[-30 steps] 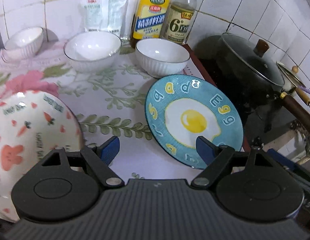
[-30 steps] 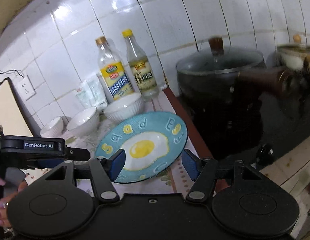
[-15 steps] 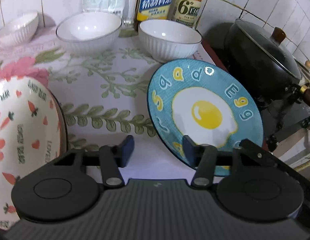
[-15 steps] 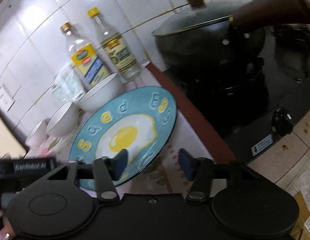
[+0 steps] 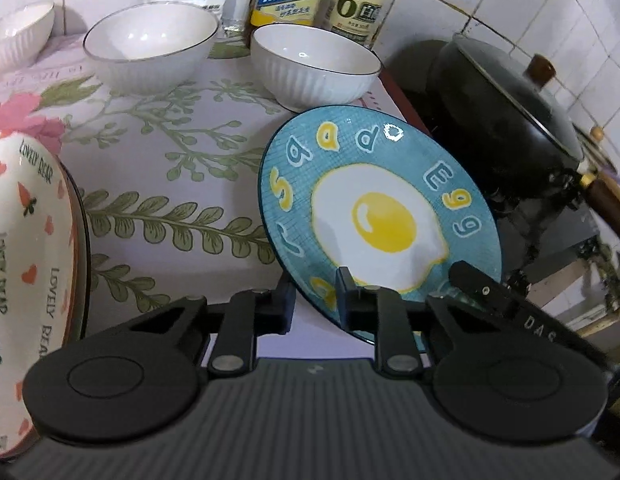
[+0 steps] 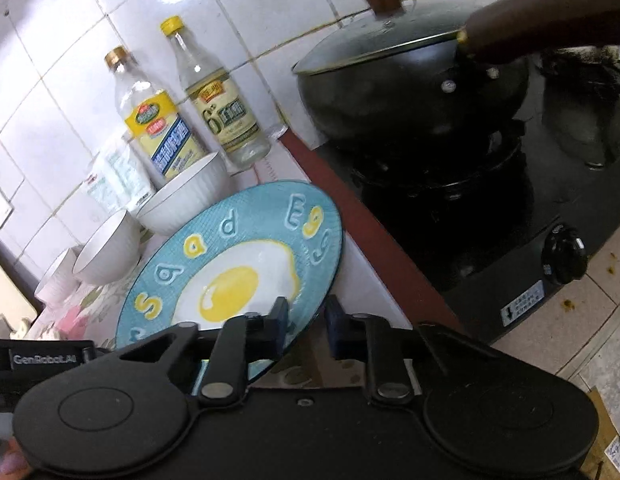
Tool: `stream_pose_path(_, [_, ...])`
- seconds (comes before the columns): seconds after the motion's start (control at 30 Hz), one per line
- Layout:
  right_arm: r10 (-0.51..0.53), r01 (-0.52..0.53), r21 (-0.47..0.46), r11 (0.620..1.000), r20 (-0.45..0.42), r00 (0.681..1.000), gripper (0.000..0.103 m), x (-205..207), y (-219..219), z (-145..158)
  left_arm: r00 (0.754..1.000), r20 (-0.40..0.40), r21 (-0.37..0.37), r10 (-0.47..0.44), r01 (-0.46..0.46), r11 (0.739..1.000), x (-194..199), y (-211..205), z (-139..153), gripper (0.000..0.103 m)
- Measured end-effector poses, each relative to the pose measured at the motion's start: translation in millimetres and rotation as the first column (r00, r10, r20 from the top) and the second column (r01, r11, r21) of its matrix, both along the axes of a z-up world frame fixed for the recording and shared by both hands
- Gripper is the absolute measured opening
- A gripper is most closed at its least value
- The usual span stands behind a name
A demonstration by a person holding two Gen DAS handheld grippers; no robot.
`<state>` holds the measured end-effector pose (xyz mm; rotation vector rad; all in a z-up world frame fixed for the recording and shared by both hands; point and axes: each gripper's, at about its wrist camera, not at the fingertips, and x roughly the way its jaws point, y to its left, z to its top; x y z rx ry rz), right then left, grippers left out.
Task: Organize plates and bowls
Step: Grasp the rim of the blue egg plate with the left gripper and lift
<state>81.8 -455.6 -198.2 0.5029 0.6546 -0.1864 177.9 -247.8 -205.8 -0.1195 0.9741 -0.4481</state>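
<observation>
1. Blue egg plate [image 5: 374,216], the reference object: on the floral tablecloth [image 5: 181,184], tilted with its near rim raised.
2. Left gripper [image 5: 316,300]: jaws closing, pinching the plate's near rim.
3. Right gripper [image 6: 305,324]: jaws closing astride the plate's right rim [image 6: 330,264]; contact appears made.
4. Two white bowls [image 5: 316,66] behind the plate.
5. Bear-print plate [image 5: 25,280] left of it.
6. Lidded black wok [image 6: 410,80] to its right, on the stove.
</observation>
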Motion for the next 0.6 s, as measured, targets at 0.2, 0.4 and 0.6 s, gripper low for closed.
stream_pose_path(0.2, [0.022,-0.024,-0.035,0.999,-0.049,0.999,0.022,0,7,10,0.999,-0.007,0.039,-0.038,0.038,0.999,-2,2,8,0.02])
stream_pose_path(0.4, [0.024,-0.025,-0.018,1.0,-0.051,0.998,0.022,-12,11,13,0.999,-0.008,0.05,-0.048,0.048,0.998,-14,10,13,0.02])
stream_pose_path(0.6, [0.041,-0.041,-0.008,0.999,-0.049,0.998,0.022,-25,18,19,0.998,0.017,0.043,-0.061,0.06,0.997,-30,24,21,0.02])
